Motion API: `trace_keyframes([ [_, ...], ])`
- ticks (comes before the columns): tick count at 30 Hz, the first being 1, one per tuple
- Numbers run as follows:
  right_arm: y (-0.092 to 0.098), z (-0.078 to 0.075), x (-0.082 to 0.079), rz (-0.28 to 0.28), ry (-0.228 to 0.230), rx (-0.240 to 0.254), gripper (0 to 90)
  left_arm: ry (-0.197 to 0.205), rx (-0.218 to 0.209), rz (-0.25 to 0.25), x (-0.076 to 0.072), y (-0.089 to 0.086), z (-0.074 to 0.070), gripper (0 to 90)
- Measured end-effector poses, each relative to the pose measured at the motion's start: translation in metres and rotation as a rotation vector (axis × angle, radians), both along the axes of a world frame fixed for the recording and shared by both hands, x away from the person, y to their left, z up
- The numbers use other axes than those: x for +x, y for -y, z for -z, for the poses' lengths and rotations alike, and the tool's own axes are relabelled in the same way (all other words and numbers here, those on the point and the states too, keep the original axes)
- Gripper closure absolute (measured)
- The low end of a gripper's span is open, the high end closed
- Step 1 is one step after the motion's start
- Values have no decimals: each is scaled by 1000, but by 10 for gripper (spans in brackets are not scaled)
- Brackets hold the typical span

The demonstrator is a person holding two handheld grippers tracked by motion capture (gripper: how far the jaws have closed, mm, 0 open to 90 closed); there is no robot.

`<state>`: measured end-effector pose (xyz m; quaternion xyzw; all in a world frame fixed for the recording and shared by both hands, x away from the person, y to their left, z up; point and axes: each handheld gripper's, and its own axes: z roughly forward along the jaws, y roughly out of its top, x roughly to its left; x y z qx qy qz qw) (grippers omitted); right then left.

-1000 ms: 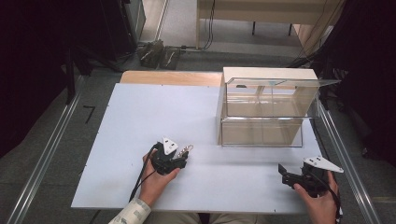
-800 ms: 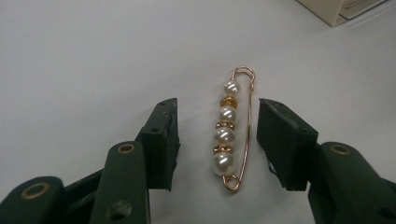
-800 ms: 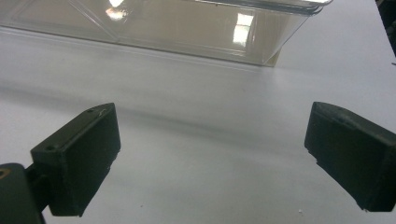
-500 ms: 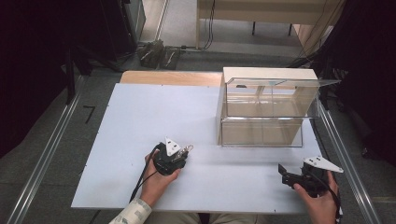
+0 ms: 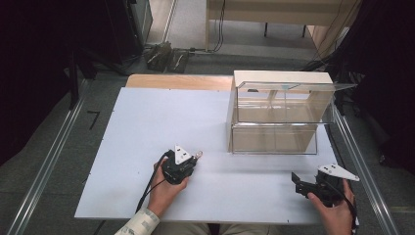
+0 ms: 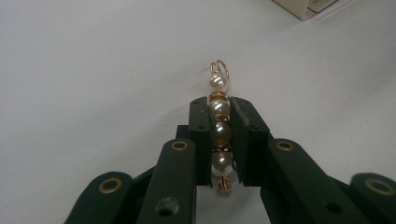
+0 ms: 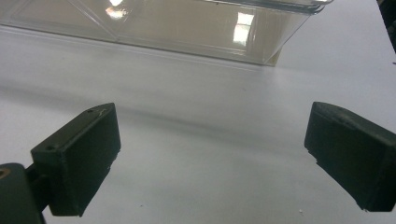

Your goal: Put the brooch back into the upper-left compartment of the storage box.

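Note:
A short string of white pearls with gold links (image 6: 219, 132) is clamped between the two black jaws of my left gripper (image 6: 218, 103); its gold ring end sticks out past the fingertips. From above, that left gripper (image 5: 192, 160) sits low over the white table (image 5: 147, 122) near the front middle, and the pearl string (image 5: 198, 155) pokes out toward the clear case. My right gripper (image 5: 296, 180) rests near the front right corner. Its jaws stand wide apart with nothing between them, pointing at the table in front of the clear case (image 7: 187, 23).
A clear plastic display case (image 5: 279, 117) with two shelves stands at the table's back right against a pale wooden box (image 5: 281, 77). A metal rail (image 5: 359, 156) runs along the right side. Cables and gear (image 5: 166, 54) lie on the floor behind.
The left gripper has shifted slightly with the pearl string still held. The right gripper has stayed in place.

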<state>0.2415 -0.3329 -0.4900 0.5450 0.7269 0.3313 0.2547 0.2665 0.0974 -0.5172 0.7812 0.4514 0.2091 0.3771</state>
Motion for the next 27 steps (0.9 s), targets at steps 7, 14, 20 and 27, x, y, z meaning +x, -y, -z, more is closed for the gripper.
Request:
trace_keyframes([
  [7, 1, 0, 0, 3, -1, 2, 21, -3, -24, 14, 0, -2, -1, 798],
  [14, 1, 0, -1, 3, 1, 8, 22, 5, -73, 23, -1, -3, -3, 799],
  [20, 2, -1, -1, 3, 3, 9, 22, 5, -106, 35, -3, -5, -9, 799],
  [27, 2, -1, -1, 1, 5, 8, 23, 13, -131, 35, -5, -6, -14, 799],
])
